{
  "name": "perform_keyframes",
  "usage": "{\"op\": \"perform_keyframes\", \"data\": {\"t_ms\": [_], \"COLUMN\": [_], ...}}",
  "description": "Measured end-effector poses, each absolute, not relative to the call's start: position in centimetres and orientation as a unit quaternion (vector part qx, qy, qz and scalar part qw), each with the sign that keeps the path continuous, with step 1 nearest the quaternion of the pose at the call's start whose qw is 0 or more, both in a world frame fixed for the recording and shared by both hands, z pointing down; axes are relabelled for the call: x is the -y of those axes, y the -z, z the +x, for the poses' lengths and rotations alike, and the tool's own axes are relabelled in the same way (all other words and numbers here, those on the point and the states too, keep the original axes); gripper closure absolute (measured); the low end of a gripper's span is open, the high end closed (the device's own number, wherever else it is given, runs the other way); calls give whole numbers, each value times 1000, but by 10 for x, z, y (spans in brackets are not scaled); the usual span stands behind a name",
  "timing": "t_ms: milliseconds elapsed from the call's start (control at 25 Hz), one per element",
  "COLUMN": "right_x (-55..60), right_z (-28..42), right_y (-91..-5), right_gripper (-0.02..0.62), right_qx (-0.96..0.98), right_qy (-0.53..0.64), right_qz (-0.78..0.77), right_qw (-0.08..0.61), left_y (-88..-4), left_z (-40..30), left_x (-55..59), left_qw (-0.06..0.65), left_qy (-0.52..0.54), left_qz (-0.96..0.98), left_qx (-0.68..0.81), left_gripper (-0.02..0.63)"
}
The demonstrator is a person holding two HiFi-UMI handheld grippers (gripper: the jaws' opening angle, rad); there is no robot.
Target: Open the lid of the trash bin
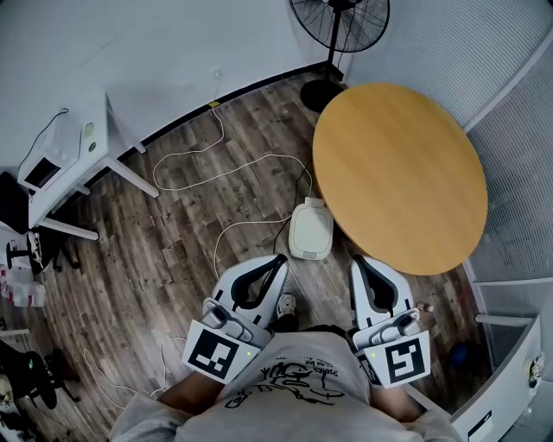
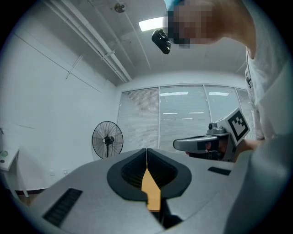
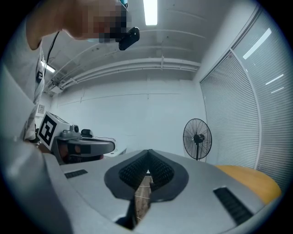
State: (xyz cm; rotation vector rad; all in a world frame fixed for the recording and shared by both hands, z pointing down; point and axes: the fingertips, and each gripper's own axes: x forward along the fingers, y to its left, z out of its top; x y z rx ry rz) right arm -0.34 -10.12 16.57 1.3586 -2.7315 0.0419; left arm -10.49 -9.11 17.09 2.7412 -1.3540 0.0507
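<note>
Only in head view, trash bin (image 1: 309, 231)

Round table (image 1: 397, 173), fan (image 1: 341, 24), white desk (image 1: 97, 129)

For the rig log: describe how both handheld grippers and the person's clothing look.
The left gripper and right gripper match: light grey shells, black ribbed pads, a white cube with black square markers each. The T-shirt is white with black print.
</note>
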Motion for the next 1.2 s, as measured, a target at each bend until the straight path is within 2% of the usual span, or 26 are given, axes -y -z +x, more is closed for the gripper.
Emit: {"op": "perform_keyframes", "data": {"t_ms": [1200], "right_x": [137], "right_z": [62], "right_y": [-170], "right_gripper": [588], "right_qx": [899], "right_qy": [-5], "right_qz": [434], "right_qw": [54], "left_y": [-172], "left_z": [-43], "left_x": [126], "left_qw": [32], "left_qy": [-19], "left_qz": [893], "left_qx": [448], "left_gripper": [586]}}
